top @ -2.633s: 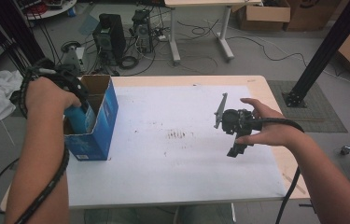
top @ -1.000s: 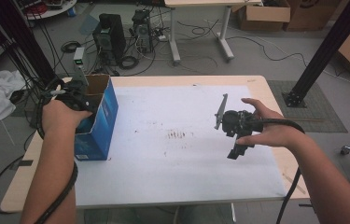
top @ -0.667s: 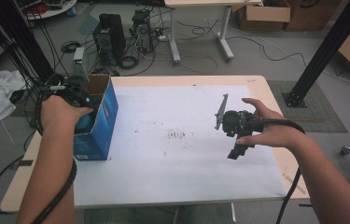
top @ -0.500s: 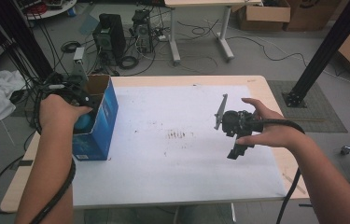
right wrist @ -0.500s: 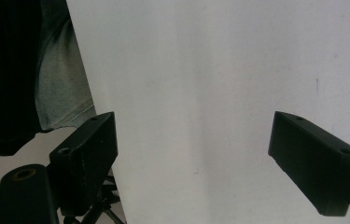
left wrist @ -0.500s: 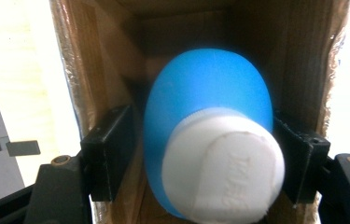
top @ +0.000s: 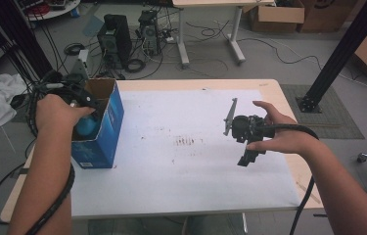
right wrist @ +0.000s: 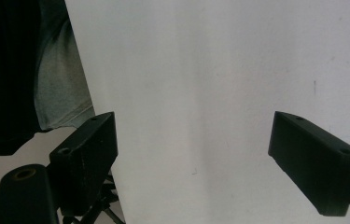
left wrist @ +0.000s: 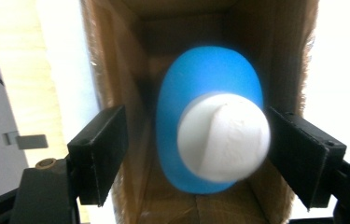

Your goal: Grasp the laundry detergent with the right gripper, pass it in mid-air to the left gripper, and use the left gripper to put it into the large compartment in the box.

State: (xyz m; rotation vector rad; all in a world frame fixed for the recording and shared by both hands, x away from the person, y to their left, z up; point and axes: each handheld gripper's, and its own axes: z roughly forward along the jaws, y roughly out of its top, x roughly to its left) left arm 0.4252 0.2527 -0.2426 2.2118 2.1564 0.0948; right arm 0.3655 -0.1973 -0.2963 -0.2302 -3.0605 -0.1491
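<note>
A blue bottle (left wrist: pixel 196 88) with a white cap (left wrist: pixel 224 135) stands inside an open blue carton (top: pixel 100 134) at the table's left side. My left gripper (left wrist: pixel 196 154) hovers over the carton's mouth. Its jaws have just been opening and stand either side of the cap; the left pad is clear of it and the right pad is close beside it. From above, the bottle (top: pixel 87 125) shows under the left hand. My right gripper (top: pixel 245 157) hangs over the white sheet on the right, open with nothing between its jaws (right wrist: pixel 193 154).
A white sheet (top: pixel 181 186) covers the wooden table (top: pixel 288 98), with small reddish stains (top: pixel 186 142) at its middle. Computer towers (top: pixel 117 36) and cables lie on the floor beyond. A black post (top: pixel 337 54) rises at the right.
The left hand has lifted a little out of the carton, and the blue bottle has stayed inside. The right hand has not moved.
</note>
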